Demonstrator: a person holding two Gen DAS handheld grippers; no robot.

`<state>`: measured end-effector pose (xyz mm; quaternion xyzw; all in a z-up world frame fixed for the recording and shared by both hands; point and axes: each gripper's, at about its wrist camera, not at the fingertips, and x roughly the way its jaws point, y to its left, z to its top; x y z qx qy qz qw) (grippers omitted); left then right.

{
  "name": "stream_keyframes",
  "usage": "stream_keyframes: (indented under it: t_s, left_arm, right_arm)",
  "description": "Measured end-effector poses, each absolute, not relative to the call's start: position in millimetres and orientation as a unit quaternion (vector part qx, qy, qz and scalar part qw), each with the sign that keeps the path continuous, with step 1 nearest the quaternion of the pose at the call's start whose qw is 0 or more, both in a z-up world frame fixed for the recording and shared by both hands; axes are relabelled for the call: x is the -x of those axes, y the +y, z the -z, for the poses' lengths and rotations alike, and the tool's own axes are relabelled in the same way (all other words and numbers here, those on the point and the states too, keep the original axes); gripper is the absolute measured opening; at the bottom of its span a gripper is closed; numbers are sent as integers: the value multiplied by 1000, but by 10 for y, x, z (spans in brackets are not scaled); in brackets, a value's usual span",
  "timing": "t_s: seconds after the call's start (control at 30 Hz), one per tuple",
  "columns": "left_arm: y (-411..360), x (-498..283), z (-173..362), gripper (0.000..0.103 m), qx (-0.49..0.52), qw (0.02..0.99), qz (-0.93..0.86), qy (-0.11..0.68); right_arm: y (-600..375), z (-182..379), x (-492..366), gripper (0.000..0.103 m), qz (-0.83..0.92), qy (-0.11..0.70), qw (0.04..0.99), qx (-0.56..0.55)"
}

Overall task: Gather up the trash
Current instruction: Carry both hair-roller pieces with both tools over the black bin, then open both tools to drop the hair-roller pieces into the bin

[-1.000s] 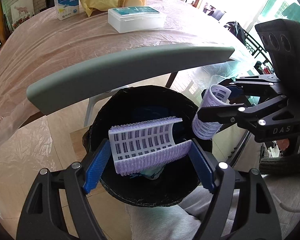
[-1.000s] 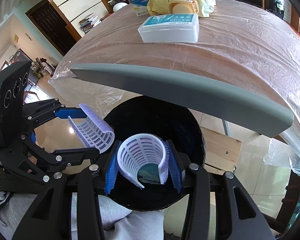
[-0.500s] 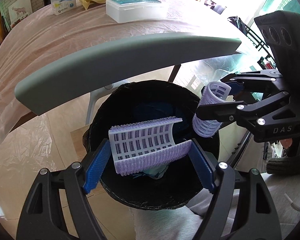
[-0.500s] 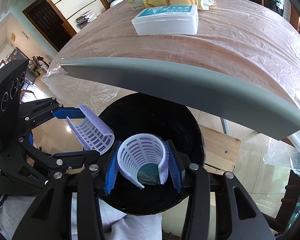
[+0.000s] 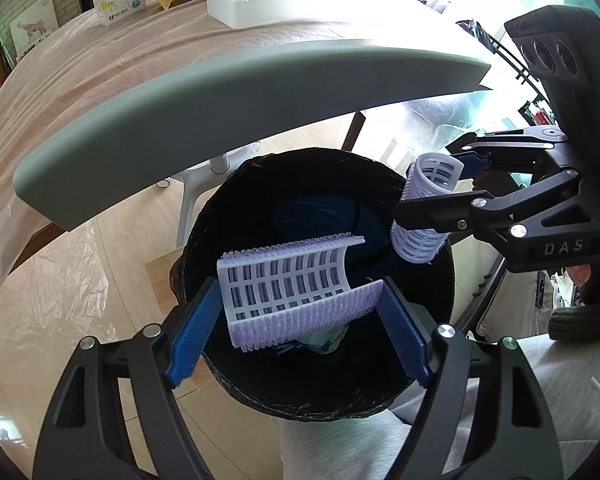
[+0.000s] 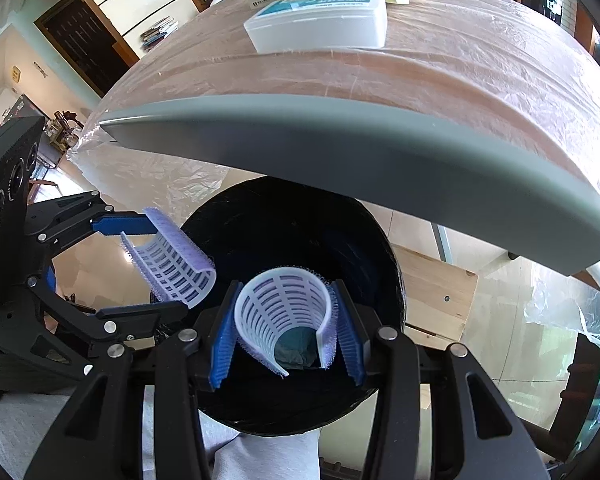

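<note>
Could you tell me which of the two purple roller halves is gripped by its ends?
The roller half in the left tool: pads press its two ends. The right tool's half is squeezed across its curved sides.

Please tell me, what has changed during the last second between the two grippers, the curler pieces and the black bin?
Both grippers came down closer to the black trash bin. Nothing was released: the left gripper still holds its open curler half, and the right gripper still holds its curled curler half above the bin.

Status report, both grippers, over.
Left gripper shut on roller half. Right gripper shut on second half. Both over bin. Nothing blocking.
</note>
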<state>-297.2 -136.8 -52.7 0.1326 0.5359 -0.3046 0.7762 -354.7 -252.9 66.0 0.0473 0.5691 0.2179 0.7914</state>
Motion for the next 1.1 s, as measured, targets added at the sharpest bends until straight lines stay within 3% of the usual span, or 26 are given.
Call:
stream_keyframes:
  t_s: [0.7,0.77,0.9,1.1]
  left_arm:
    - [-1469,2958,526,80,-147,774,309,533]
    - [-1481,2961,522,80,-151,774,307,533]
    - [-1496,2961,537,81,-165,773,299,535]
    - [-1489,2983,534,86,-167,770,306,534]
  right_arm:
    - [-2533,-558,3514,44,-210,576,788,-52]
    - [-2546,-557,3515,46,-208,575,789,-57]
    - [-2590,-560,3512,61,-202,577,789,-67]
    - [-2634,-624,3555,68,-201,574,791,-68]
